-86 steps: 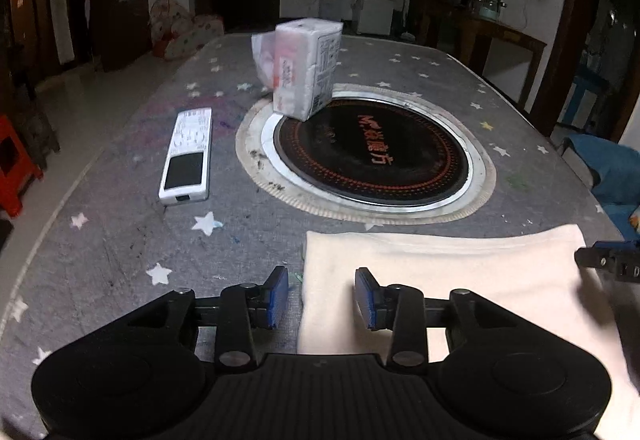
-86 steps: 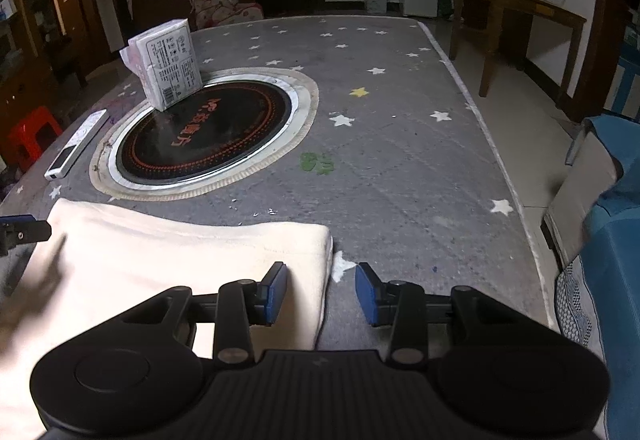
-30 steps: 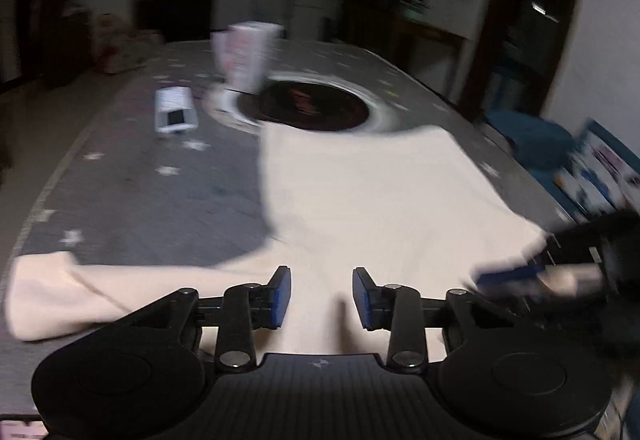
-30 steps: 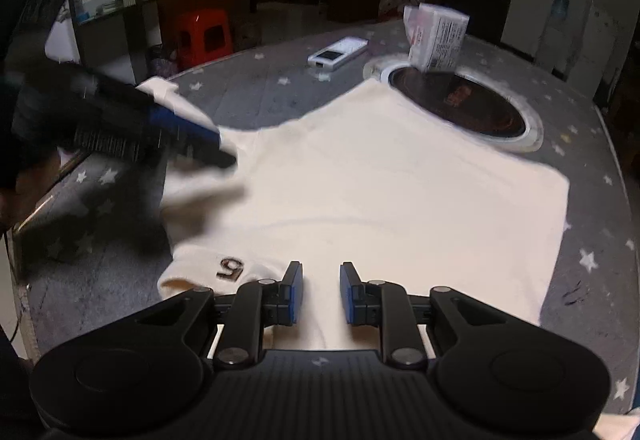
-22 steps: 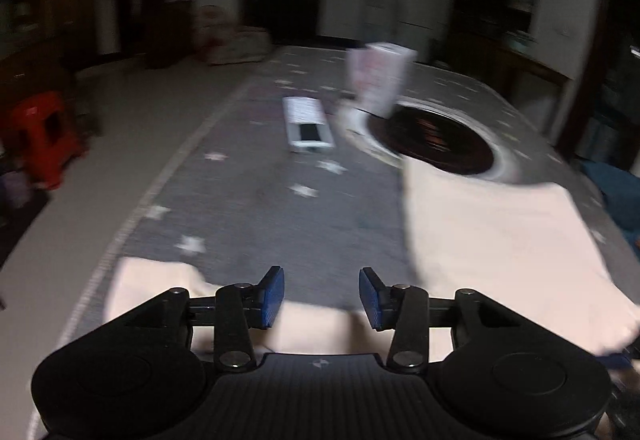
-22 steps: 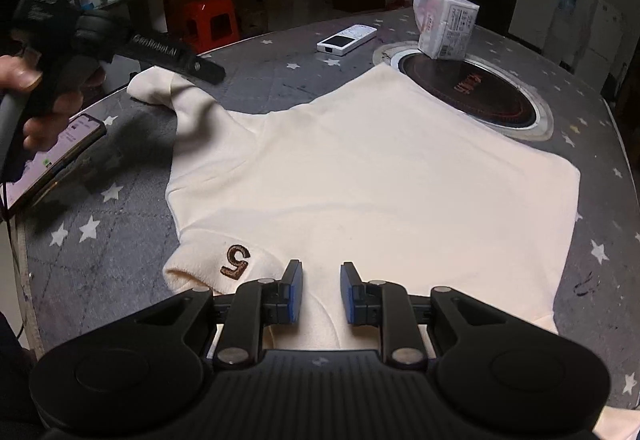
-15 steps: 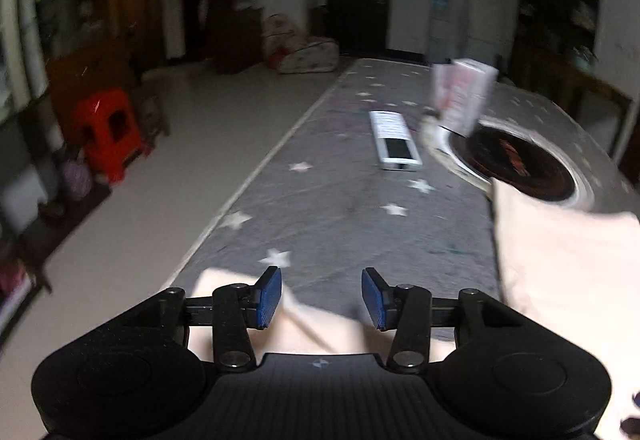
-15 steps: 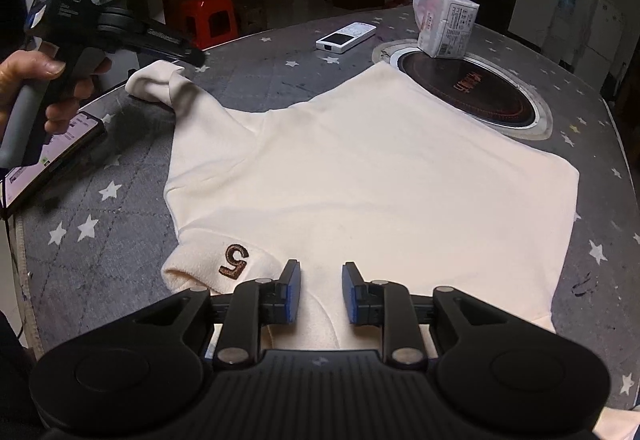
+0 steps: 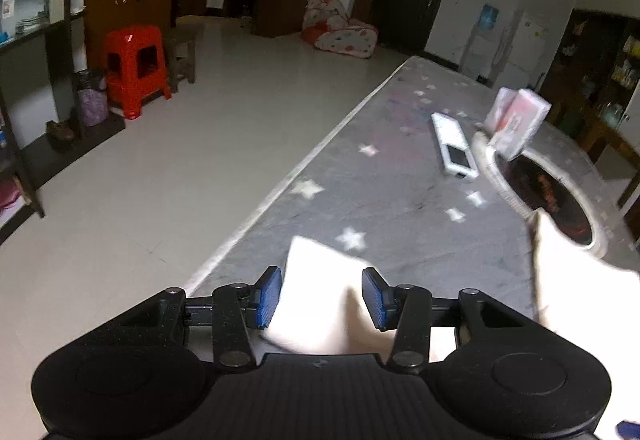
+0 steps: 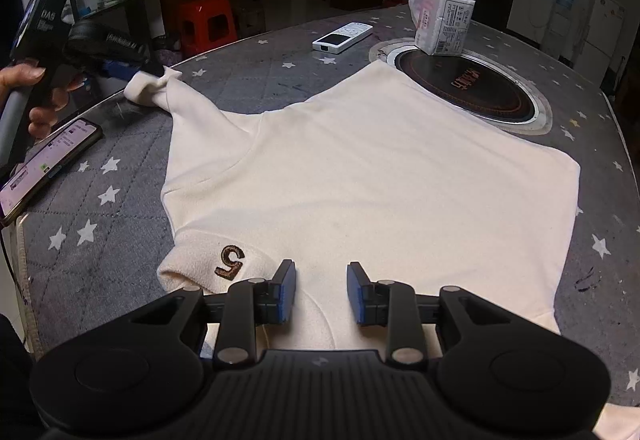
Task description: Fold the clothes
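A cream sweater (image 10: 360, 168) lies spread flat on the grey star-patterned table cover (image 10: 248, 52). Its collar, marked with a brown "5" (image 10: 230, 256), is at the near left. My right gripper (image 10: 320, 290) hovers over the cloth just right of the collar, jaws apart, pads not pressing anything. The left sleeve stretches out to the table's left edge. My left gripper (image 9: 321, 296) is there, held by a hand (image 10: 36, 96). Its jaws are opening, with the sleeve cuff (image 9: 320, 272) lying between the blue pads. In the right wrist view the left gripper (image 10: 136, 70) meets the cuff (image 10: 146, 90).
A white remote (image 10: 342, 37) and a tissue pack (image 10: 440, 20) sit by the round black hob (image 10: 468, 84) set into the table. A lit phone (image 10: 48, 160) lies at the left edge. Beyond the table edge (image 9: 256, 216) are bare floor and a red stool (image 9: 134, 80).
My left gripper swung left from the sweater's body to the sleeve cuff at the table edge, and its jaws widened. The right gripper stayed put and its jaws opened a little.
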